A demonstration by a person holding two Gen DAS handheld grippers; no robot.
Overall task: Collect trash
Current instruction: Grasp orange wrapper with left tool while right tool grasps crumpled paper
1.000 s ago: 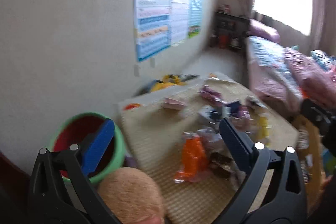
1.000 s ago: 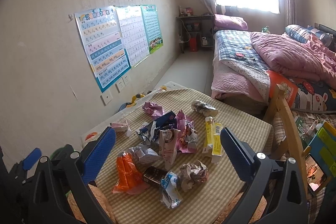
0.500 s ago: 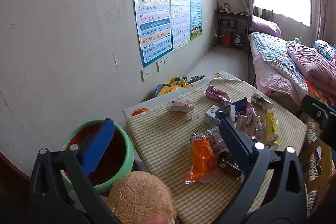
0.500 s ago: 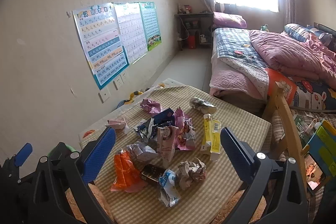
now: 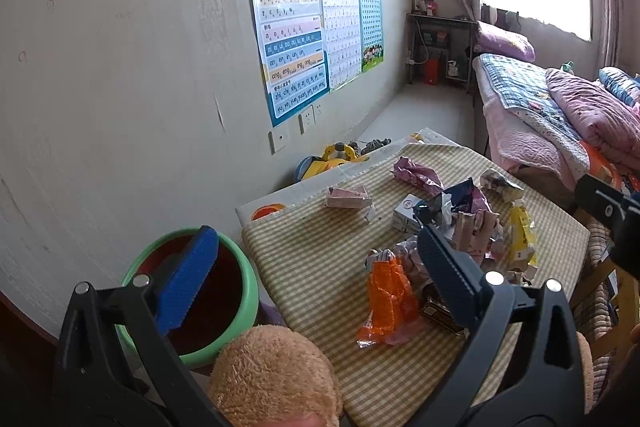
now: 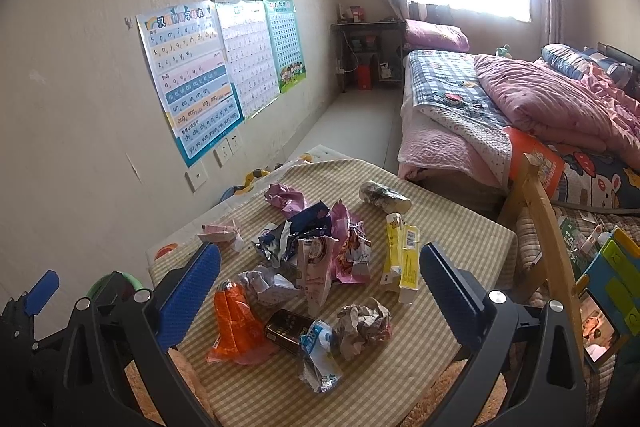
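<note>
Several pieces of trash lie on a low table with a checked cloth [image 6: 452, 227]: an orange wrapper [image 6: 234, 323], a crumpled paper ball [image 6: 364, 321], a yellow carton [image 6: 402, 259], a pink wrapper [image 6: 286, 197] and others. A green bin with a red inside [image 5: 208, 307] stands at the table's left end. My left gripper [image 5: 316, 275] hangs open above the bin and the table's near edge, holding nothing. My right gripper [image 6: 316, 291] is open over the trash pile, empty. The orange wrapper [image 5: 386, 301] shows between the left fingers.
A tan plush toy [image 5: 276, 379] sits close under the left gripper. A wooden chair [image 6: 540, 211] stands at the table's right. A bed with pink bedding [image 6: 520, 107] fills the right side. Posters [image 6: 192, 75] hang on the left wall; toys lie on the floor behind the table.
The left gripper has steadied after a blurred swing and now sits a little further back and left, showing more wall. The right gripper drifted slightly. Both stay open; the trash has not moved.
</note>
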